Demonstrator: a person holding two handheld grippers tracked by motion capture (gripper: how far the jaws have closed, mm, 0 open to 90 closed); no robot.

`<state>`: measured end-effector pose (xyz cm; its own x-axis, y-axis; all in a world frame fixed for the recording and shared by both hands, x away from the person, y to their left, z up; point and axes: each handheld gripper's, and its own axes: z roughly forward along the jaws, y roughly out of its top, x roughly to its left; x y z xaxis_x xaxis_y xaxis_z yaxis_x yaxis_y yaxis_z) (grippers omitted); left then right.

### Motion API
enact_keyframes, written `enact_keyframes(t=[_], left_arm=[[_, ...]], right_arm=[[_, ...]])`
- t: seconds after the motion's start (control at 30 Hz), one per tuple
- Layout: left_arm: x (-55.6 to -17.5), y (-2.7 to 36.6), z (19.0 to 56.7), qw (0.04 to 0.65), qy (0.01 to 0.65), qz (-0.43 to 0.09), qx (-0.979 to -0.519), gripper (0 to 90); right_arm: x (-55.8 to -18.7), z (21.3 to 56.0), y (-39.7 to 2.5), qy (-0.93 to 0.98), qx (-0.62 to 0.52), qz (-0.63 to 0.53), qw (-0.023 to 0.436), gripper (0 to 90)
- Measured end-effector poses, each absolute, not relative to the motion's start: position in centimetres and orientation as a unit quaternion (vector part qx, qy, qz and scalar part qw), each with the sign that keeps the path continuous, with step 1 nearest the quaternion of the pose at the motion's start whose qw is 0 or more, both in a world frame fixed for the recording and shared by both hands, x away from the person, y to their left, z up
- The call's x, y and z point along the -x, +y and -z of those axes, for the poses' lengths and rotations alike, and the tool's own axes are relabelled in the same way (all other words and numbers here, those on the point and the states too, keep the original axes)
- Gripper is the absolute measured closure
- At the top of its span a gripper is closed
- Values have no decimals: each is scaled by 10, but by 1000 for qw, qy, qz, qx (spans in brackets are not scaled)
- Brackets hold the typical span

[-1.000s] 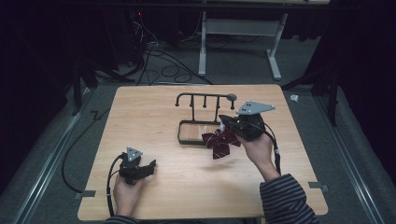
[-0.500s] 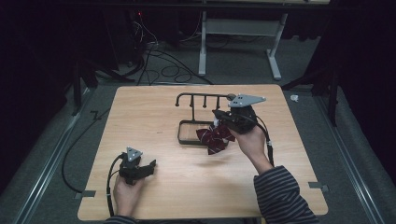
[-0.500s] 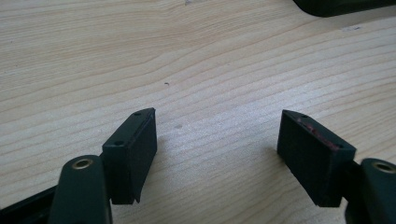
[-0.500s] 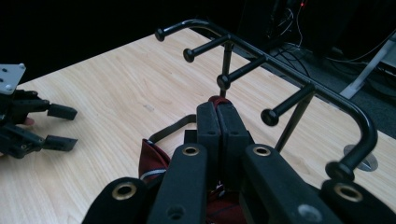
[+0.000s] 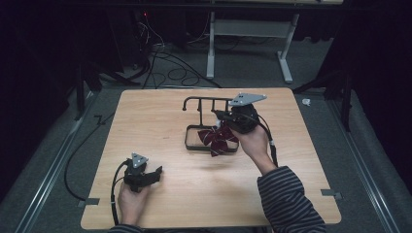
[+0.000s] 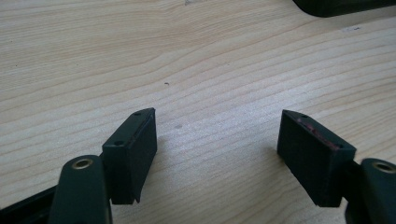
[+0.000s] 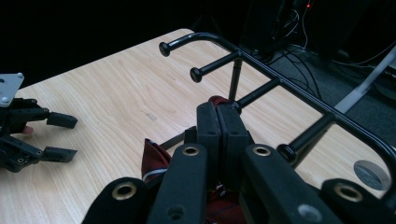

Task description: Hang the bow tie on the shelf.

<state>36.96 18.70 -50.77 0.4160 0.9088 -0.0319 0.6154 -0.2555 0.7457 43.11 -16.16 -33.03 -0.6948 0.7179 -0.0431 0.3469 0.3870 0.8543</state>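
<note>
High view: the wooden tabletop [image 5: 160,121] carries a black wire rack [image 5: 210,125] with pegs along a top bar, standing right of centre toward the far edge. A dark red patterned cloth [image 5: 219,140] hangs over the rack's base frame, just beneath the pegs. The right gripper [image 5: 227,122] has its jaws pressed together on a top fold of that cloth, close to a peg; the right gripper view confirms red fabric pinched between closed jaws. The left gripper [image 5: 156,173] rests on the near left of the tabletop, jaws spread wide, holding nothing. Judgement: the cloth is light, limp and non-fragile; it will sag and swing. Best hold is a bunched fold or loop near its top.
</note>
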Motion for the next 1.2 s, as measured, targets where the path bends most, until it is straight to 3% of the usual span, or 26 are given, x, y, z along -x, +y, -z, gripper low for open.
enact_keyframes(t=[1.2], left_arm=[[-370, 187, 508, 353, 499, -208, -764, 291]], right_arm=[[-466, 330, -144, 805, -344, -442, 195, 900]])
